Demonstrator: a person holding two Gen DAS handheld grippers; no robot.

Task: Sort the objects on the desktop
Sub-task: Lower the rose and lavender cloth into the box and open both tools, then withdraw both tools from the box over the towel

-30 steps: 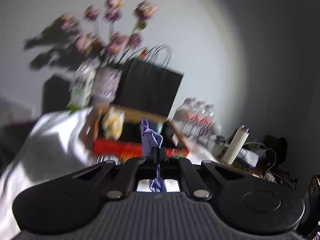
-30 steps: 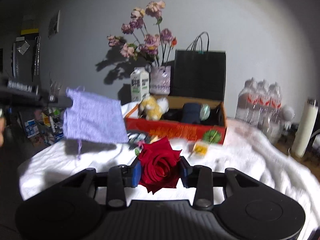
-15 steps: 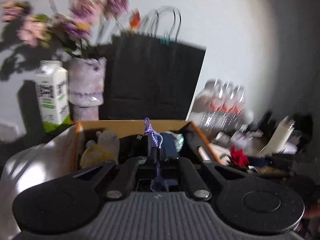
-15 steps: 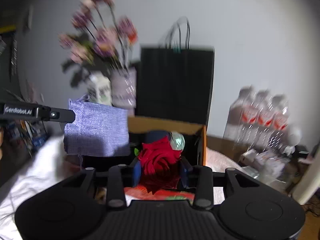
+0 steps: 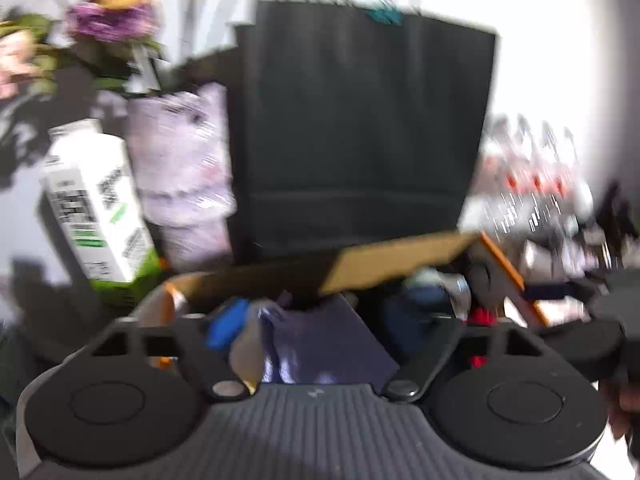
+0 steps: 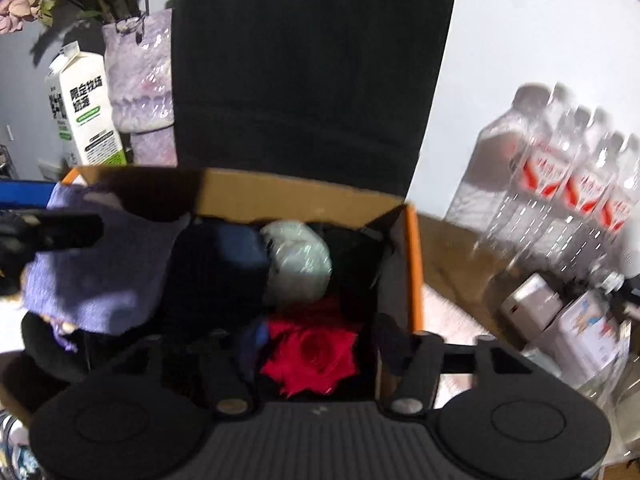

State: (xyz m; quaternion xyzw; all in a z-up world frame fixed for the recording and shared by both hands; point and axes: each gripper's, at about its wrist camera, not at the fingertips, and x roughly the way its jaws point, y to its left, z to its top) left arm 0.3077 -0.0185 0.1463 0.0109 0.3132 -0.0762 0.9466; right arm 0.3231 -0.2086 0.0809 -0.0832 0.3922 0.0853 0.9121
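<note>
Both grippers hang over the open cardboard box. My right gripper is opening; the red rose lies between its jaws inside the box, with a gap at each pad. My left gripper is also opening, its jaws spread wide, and the purple cloth pouch sits loose between and below them. In the right wrist view the pouch droops over the box's left side beside a left finger. The left wrist view is blurred; it shows the box rim and the rose.
The box also holds a pale wrapped ball and a dark blue item. Behind it stand a black paper bag, a purple vase and a milk carton. Water bottles and small boxes crowd the right.
Both grippers have moved forward from above the white cloth to over the box. Each was shut on its item; now the jaws stand apart, with pouch and rose loose over the box.
</note>
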